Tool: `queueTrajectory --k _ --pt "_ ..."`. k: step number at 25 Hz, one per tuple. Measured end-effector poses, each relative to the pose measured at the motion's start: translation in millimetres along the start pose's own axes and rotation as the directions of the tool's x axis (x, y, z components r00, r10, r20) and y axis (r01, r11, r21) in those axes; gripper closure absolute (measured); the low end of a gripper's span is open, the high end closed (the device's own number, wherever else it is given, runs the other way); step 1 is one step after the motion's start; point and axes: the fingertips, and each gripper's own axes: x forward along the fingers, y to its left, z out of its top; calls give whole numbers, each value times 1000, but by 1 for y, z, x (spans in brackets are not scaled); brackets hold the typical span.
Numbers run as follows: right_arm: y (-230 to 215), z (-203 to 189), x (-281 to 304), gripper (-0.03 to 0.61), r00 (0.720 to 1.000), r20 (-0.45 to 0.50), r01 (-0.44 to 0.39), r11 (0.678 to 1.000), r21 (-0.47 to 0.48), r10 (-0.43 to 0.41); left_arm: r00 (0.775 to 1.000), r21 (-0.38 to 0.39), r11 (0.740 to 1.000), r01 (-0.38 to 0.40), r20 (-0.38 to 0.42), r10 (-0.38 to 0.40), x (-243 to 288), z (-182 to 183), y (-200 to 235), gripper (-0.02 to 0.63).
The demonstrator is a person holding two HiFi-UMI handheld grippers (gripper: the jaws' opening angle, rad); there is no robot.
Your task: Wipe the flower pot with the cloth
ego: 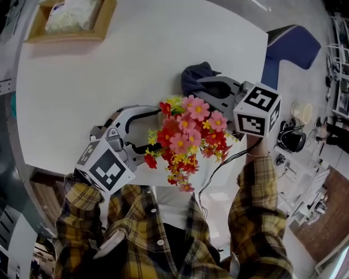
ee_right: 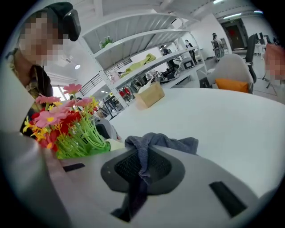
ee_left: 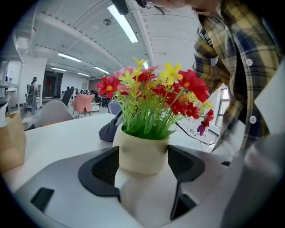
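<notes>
One white table (ego: 109, 82), flower pot (ee_left: 142, 156), shelving (ee_right: 147, 46)

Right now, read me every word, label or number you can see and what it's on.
No readable text anywhere.
Marker cubes on left gripper and right gripper: black-and-white square patterns, no letters.
Flower pot, cloth: plain.
Bag in wooden tray: too blurred to tell.

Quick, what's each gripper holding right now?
Left gripper: closed on the pot.
Right gripper: closed on the cloth.
</notes>
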Motion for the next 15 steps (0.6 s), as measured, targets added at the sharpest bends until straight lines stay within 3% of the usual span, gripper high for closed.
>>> queueTrajectory --k 5,10,15 --pt "-1 -7 -10 568 993 83 78 994 72 -84 995 -72 992 -100 -2 100 -16 -12 -3 285" --pt "-4 -24 -16 568 978 128 146 978 146 -165 978 -157 965 -209 -16 209 -36 -33 -11 285" --pt "3 -54 -52 568 958 151 209 954 213 -243 959 -223 934 -279 -24 281 -18 -23 -38 285"
